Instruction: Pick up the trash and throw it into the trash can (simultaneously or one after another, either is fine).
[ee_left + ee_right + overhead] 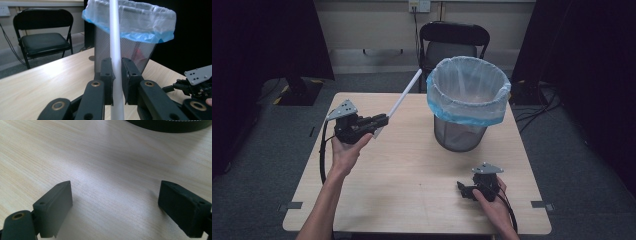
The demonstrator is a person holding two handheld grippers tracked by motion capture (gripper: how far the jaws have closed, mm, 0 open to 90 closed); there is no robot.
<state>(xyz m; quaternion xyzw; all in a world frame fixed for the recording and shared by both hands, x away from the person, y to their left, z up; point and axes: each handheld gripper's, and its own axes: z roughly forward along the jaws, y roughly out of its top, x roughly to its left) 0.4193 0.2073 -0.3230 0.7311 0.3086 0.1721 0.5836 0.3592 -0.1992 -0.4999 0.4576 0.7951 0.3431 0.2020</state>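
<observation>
Counter point(412, 175): light wood top, rounded corners, carrying everything noted below.

Wire bin point(462, 107): dark mesh waste bin lined with a pale blue plastic bag point(468, 90) folded over its rim. Stands upright toward the far right part of the counter, a little in from the far edge. In the left gripper view the bin point(130, 47) sits directly behind the jaws, something reddish visible through the mesh but too blurred to identify.

Folding chair point(453, 42): black, on the floor beyond the far edge of the counter, behind the bin.

Left gripper point(379, 121): held off the counter surface above the far left quarter, jaws pointing toward the bin. Jaws clenched on a white tube point(404, 99); the left gripper view shows both pads pressed against the tube point(115, 50) on either side. The tube is long, thin and straight, and slants up and away from the jaws, its free end reaching past the far edge and ending just beside the bin's left rim, apart from the bag.

Right gripper point(466, 190): low at the near right part of the counter, close to the near edge, well apart from the bin. Jaws released and spread wide, bare wood between them in the right gripper view point(115, 202); the bin's base shows at the top.
</observation>
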